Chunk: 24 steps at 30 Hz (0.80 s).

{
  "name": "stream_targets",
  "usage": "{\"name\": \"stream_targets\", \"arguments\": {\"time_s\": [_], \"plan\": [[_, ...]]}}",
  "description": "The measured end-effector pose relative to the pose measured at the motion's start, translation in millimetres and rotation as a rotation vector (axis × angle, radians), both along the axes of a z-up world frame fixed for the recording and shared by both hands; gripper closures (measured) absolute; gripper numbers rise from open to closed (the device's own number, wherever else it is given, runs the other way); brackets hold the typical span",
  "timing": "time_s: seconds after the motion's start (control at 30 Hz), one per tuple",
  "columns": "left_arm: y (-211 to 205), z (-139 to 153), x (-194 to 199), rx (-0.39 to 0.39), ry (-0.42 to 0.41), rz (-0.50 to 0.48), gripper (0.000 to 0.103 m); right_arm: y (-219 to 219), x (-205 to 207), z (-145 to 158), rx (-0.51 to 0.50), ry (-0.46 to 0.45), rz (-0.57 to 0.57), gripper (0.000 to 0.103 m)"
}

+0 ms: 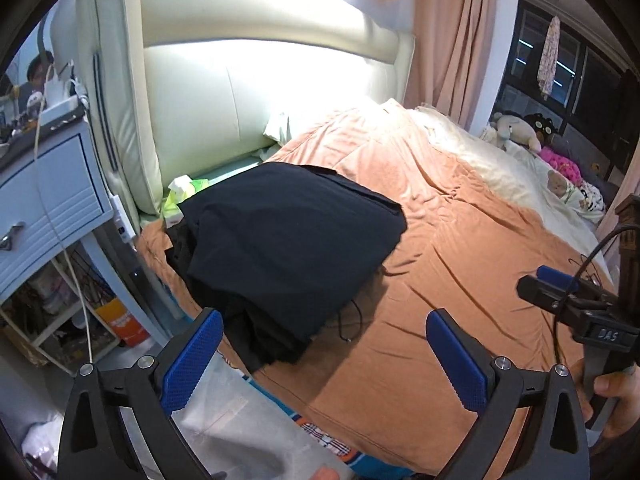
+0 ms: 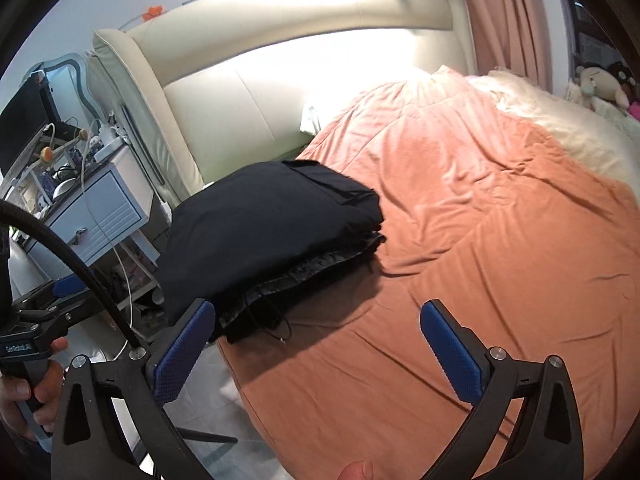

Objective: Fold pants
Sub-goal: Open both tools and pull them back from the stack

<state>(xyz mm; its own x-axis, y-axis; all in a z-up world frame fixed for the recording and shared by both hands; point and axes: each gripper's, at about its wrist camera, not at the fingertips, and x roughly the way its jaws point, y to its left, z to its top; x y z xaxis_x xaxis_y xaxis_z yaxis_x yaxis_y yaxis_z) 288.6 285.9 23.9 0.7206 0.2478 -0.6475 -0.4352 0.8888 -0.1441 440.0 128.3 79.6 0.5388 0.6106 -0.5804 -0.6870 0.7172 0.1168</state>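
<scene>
The left gripper [image 1: 324, 356] has its fingers [image 1: 190, 360] spread wide with nothing between them, the blue pads stippled with a fine raised grid and set in smooth black frames. Ahead of these fingers, nearer the left one, the dark pants [image 1: 288, 236] lie folded into a soft, rounded rectangle of matte fabric on top of a stack of other dark clothes [image 1: 264, 340]. The right gripper [image 2: 318, 352] is likewise wide apart and empty; from it the pants [image 2: 256, 232] sit beyond the left finger [image 2: 182, 354], stacked in layers (a glossier, crinkled layer shows at the lower edge). Everything rests on the bed's orange quilt [image 1: 460, 272], a plush, lightly creased cover, with a padded cream headboard [image 1: 224, 100] behind.
</scene>
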Motion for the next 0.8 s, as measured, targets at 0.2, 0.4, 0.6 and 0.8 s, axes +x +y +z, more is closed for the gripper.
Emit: {"name": "stream_targets", "arguments": {"time_s": [0.2,0.4,0.6,0.8], "plan": [[-31.3,11.4,-14.1,0.028,-0.011,-0.013,0.001,-46.4,-36.1,23.6,0.002,-0.036,-0.009,0.0],[-67.5,24.2,-30.0,0.073,-0.022,-0.043,0.001,-92.6,-76.6,39.7,0.022,-0.081,-0.04,0.0],[-92.3,28.4,-47.6,0.075,-0.057,-0.069,0.0,-127.0,-115.3,43.4,0.021,-0.111,-0.083,0.0],[-117.2,24.5,-68.4,0.097,-0.064,-0.097,0.001,-160.3,-151.7,39.7,0.047,-0.122,-0.123,0.0]]}}
